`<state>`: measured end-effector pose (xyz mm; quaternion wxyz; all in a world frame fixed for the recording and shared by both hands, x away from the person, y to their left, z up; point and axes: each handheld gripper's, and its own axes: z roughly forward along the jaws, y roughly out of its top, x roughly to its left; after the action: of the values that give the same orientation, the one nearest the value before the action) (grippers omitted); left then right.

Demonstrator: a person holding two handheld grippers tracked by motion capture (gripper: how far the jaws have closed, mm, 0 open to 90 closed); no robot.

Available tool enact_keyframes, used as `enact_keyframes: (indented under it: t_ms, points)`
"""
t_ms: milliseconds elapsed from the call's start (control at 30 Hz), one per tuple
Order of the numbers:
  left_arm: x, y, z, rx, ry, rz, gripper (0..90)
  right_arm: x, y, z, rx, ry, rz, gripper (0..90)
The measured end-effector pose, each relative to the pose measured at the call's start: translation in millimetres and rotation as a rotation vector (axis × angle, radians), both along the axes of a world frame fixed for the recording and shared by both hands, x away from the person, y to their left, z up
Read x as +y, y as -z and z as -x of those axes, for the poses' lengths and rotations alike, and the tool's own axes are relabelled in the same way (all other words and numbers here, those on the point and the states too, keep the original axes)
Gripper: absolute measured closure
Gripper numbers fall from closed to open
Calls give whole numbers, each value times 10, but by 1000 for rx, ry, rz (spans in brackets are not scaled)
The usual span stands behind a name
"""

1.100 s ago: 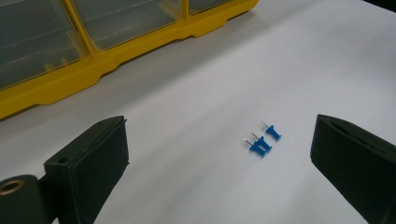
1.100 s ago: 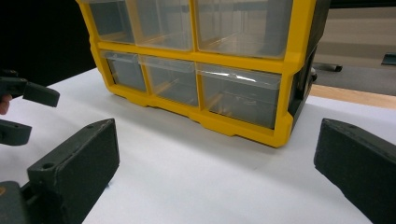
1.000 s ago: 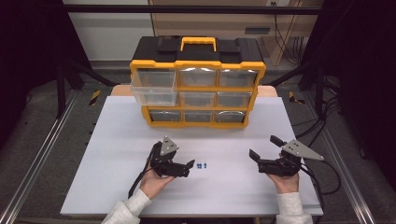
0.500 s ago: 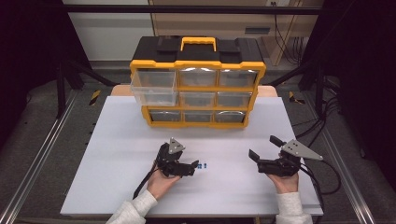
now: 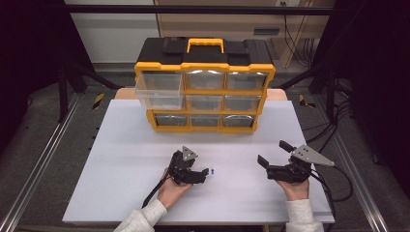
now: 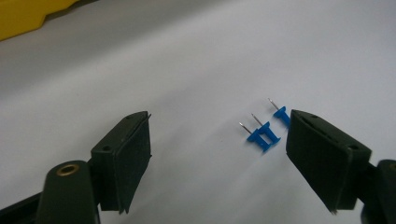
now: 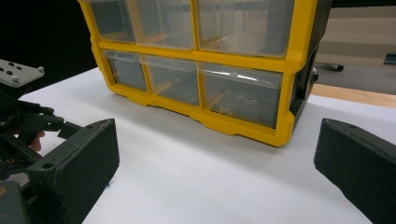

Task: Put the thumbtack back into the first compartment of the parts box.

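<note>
— Pushpins (image 6: 265,132), blue, lie on the white table (image 5: 121,159), between the left tool's (image 5: 207,174) jaws, which have just been closing, untouched.
— And the right tool (image 5: 270,155)?
— Open, holding nothing.

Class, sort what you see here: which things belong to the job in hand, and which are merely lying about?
In the job:
- blue push pins
- left gripper, jaws apart around the pins and just been closing
- organiser's pulled-out top-left drawer, probably

Lying about:
- right gripper, open, holding nothing
- yellow organiser's shut drawers
- white table
</note>
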<state>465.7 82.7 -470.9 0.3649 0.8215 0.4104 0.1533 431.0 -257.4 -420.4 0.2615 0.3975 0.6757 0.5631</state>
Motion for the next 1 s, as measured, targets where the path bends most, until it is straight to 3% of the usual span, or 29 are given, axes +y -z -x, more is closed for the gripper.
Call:
enact_keyframes:
  t_ms: [100,267,633,1000]
  points:
    - [-19,16,-7,2,2,-17,258,2,1,-1,1,-4,-1,6]
    - [-63,36,-9,10,-6,-7,302,-4,1,-2,1,2,-1,6]
    - [-110,51,5,6,-8,-64,404,-3,0,0,6,2,0,6]
    - [-120,37,69,3,-3,-83,564,-16,-8,2,-2,1,-1,6]
